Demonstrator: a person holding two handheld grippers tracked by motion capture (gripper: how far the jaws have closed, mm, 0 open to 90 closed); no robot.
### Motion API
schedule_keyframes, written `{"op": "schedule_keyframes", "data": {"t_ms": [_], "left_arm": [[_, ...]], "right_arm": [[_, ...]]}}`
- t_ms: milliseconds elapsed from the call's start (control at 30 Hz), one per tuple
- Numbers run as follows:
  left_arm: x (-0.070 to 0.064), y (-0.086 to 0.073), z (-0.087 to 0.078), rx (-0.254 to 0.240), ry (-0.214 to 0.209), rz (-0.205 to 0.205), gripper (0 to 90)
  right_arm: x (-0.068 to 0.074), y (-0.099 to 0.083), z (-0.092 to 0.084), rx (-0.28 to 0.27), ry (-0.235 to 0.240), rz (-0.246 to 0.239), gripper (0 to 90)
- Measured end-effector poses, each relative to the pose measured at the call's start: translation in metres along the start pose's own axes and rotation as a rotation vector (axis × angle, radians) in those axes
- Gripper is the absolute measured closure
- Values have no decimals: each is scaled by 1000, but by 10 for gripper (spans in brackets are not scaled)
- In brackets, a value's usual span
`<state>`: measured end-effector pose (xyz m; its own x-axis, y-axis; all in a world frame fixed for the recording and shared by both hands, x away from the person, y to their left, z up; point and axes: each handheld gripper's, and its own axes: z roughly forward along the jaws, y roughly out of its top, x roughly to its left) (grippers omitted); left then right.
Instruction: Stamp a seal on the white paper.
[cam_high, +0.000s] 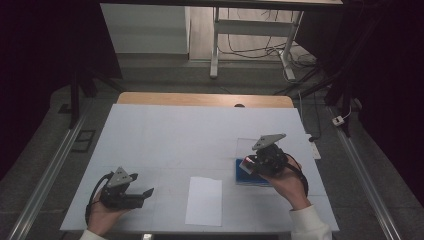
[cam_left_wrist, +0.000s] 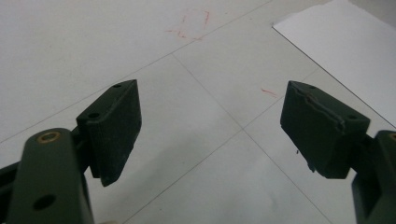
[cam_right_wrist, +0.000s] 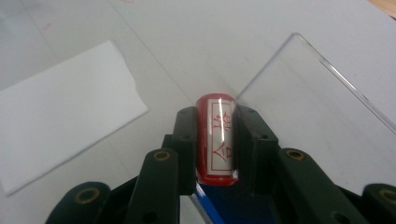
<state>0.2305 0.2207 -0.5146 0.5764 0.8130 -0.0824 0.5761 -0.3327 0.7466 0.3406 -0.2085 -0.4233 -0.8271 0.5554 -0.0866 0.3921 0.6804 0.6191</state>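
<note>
The red stamp (cam_right_wrist: 215, 140) lies with its long axis running along the right gripper (cam_right_wrist: 215, 135), its labelled side facing up, between the jaws. Below it sits a blue pad (cam_high: 245, 176); a clear sheet (cam_right_wrist: 322, 116) lies ahead to its right, white paper (cam_right_wrist: 65, 112) to its left. The jaws clamp the stamp. The left gripper (cam_left_wrist: 210, 126) stands wide open and holds nothing.

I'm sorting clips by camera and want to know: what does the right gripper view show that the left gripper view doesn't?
Right gripper view alone: a red stamp with a white label clamped between the right gripper fingers, a clear plastic sheet and a blue pad beneath.
Left gripper view alone: the left gripper with fingers wide apart and nothing between them, and faint red marks on the table.
Both: the white table cover and a white paper sheet.
</note>
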Motion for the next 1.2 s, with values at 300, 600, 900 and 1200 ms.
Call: {"op": "schedule_keyframes", "data": {"t_ms": [300, 600, 900, 1200], "left_arm": [[0, 1, 1, 1, 0, 6, 209], [-1, 2, 1, 0, 10, 15, 209], [-3, 3, 1, -4, 5, 19, 209], [-3, 3, 1, -2, 8, 17, 209]], "right_arm": [[19, 9, -1, -41, 41, -64, 701], [31, 12, 3, -34, 63, -96, 700], [44, 17, 5, -38, 82, -126, 701], [59, 22, 11, -22, 105, -169, 701]]}}
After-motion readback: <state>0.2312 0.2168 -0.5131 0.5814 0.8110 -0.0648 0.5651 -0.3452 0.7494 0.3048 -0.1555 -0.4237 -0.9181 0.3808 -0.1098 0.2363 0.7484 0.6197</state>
